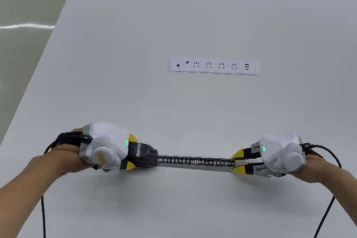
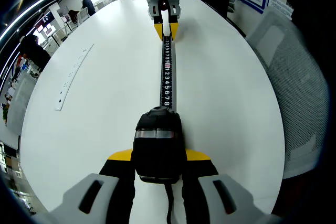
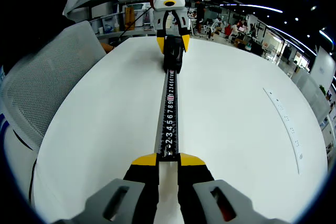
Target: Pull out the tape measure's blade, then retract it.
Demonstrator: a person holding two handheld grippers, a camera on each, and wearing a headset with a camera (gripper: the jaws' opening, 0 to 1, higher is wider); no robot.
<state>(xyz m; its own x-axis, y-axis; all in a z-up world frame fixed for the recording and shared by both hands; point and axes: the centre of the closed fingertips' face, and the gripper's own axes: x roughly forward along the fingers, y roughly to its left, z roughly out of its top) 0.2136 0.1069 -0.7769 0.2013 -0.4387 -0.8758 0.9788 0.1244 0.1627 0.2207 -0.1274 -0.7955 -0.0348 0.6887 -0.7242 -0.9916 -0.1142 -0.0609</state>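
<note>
Left gripper (image 1: pixel 134 152) - jaws clamped on the case (image 1: pixel 146 154). Blade (image 1: pixel 195 161) is out, flat on the bench (image 1: pixel 167 15), running straight left to right into the right gripper (image 1: pixel 240 161) - jaws pinching its tip. Open bench beyond; power strip (image 1: pixel 214 66) well behind, parallel.

The table (image 1: pixel 223 15) is white and smooth, mostly dull with a soft shine. The tape measure case (image 2: pixel 158 145) looks like black plastic, a bit shiny, with a glossier grey band across it. The blade (image 2: pixel 166 77) is a thin, smooth black strip with white printed numbers; it looks like painted metal. The left gripper (image 1: pixel 133 151) and right gripper (image 1: pixel 239 161) have smooth white plastic shells with a light gloss, and dull yellow and black jaw tips. The power strip (image 1: pixel 214 66) is smooth white plastic. The chair (image 3: pixel 47 93) has grey mesh cloth. The floor (image 1: pixel 28 26) is very shiny.
</note>
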